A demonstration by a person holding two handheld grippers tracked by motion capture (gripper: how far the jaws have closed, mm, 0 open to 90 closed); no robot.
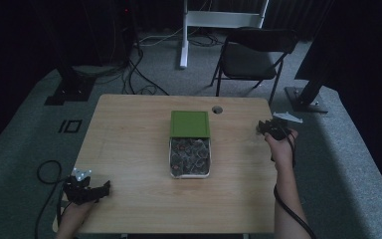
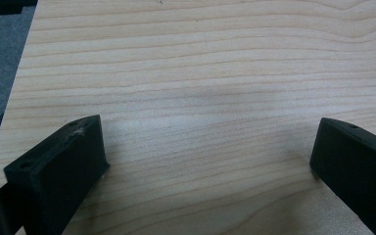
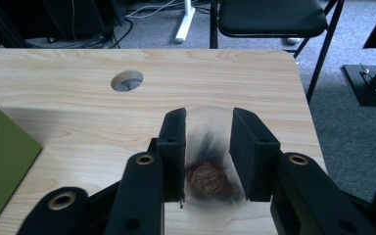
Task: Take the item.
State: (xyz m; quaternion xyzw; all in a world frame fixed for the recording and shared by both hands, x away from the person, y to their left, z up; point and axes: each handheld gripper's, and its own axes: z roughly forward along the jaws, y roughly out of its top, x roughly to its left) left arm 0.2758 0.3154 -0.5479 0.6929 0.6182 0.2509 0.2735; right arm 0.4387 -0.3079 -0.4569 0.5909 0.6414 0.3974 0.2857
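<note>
Wrapped snack (image 3: 208,172): a small round brown item in a clear, frosted wrapper is seen clamped between the two black jaws of the right gripper (image 3: 208,147), which are closed on the wrapper from both sides. The wrapper's upper edge rises just above the jaw tips, and the brown item sits low between the jaws, close to their base. The packet is held above the wooden table (image 3: 78,112), near its right edge. Ahead of the jaws and to their left, a round cable hole (image 3: 127,80) is noted in the tabletop. At the far left of the right gripper view, a corner of a green lid (image 3: 0,152) is recorded.

In the high view, the right gripper (image 1: 262,127) is held by a hand (image 1: 281,145) at the table's right edge, with its grey plate on top. The green lid (image 1: 190,123) is seen lying flat, touching the far end of an open box (image 1: 170,159) filled with dark wrapped items; the box is well apart from both grippers.

The left gripper (image 1: 102,189) is held low at the table's near left corner. In the left gripper view, its jaws are spread wide with nothing between them, and bare wood grain is seen in the gap.

A black folding chair (image 1: 253,57) is noted beyond the table.
</note>
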